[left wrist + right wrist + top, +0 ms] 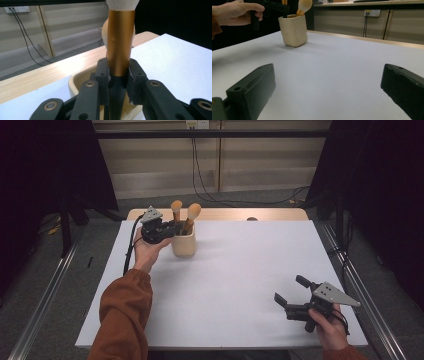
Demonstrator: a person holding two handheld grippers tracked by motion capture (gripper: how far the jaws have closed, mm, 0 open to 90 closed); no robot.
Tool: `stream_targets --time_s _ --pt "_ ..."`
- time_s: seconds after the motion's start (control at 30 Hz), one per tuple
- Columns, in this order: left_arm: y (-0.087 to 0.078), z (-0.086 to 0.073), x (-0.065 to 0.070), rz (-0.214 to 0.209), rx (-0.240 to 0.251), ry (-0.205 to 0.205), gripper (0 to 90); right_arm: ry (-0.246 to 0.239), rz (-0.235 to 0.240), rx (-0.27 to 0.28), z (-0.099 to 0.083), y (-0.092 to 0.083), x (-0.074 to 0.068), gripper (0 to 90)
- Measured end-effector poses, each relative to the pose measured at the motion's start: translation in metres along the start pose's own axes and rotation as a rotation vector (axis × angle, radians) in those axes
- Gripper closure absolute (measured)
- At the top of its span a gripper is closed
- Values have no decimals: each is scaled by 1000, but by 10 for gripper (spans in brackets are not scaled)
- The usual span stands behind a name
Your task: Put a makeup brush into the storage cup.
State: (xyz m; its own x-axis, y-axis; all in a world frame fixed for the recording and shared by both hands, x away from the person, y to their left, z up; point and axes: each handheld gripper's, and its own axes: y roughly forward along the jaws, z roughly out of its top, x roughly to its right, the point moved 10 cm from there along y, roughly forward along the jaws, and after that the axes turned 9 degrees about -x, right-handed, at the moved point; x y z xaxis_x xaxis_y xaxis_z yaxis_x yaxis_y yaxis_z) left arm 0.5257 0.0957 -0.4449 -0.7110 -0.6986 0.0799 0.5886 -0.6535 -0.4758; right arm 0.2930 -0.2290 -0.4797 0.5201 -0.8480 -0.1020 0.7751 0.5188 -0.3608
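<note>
step: left claw clamped on makeup brush handle, brush standing in the cream cup right under it | right claw apart, idle over desk | next: seat brush, then release (judgement)

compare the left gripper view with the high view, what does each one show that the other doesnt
The left gripper view alone shows the grip up close: the left hand-held gripper has its pads pressed on the gold ferrule of a makeup brush, just above its black handle.

The high view alone shows the right hand-held gripper with its jaws apart over bare white table, far from the cup, plus a second brush standing beside the held one.

Both show the cream cup, the white table top and the wooden strip along its far edge.
</note>
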Motion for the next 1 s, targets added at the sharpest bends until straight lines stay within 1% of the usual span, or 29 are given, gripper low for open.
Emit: stream_targets --time_s 0.07,0.13,0.27,0.33,0.37,0.4,0.47,0.53,0.63,0.7,0.77,0.8,0.93,1.0 --pt "1 -1 0 5 -6 7 742 -5 2 -1 0 1 -1 0" --pt "2 -3 -1 9 -8 -1 742 -14 5 -1 0 1 -2 0" --pt "3 -7 -2 11 -24 4 742 -8 4 -2 0 0 -1 0" --pt "3 -8 -2 22 -37 12 742 -7 3 -1 0 0 -1 0" --pt "3 -10 -2 16 -43 12 741 -9 4 -2 0 0 -1 0" --pt "4 -10 -1 6 -38 4 741 -13 7 -2 0 1 -2 0" --pt "4 -12 -2 16 -47 11 740 -14 13 -3 0 1 -3 0" --pt "4 -13 -3 13 -39 0 739 -14 15 -2 0 1 -4 0" --pt "3 -15 -3 12 -47 -9 733 -16 12 -1 0 1 -3 0" --pt "3 -16 -4 17 -42 -14 704 -14 12 -4 -1 1 -3 0" --pt "3 -16 -4 19 -40 -8 671 -21 15 -8 -1 1 -4 0" --pt "3 -17 -3 21 -46 -5 654 -18 15 -8 -1 1 -4 0" --pt "1 -16 -3 24 -36 -1 578 -10 12 -4 -1 1 -3 0" --pt "0 -14 -4 45 -27 0 519 -14 13 -7 -1 1 -3 0"
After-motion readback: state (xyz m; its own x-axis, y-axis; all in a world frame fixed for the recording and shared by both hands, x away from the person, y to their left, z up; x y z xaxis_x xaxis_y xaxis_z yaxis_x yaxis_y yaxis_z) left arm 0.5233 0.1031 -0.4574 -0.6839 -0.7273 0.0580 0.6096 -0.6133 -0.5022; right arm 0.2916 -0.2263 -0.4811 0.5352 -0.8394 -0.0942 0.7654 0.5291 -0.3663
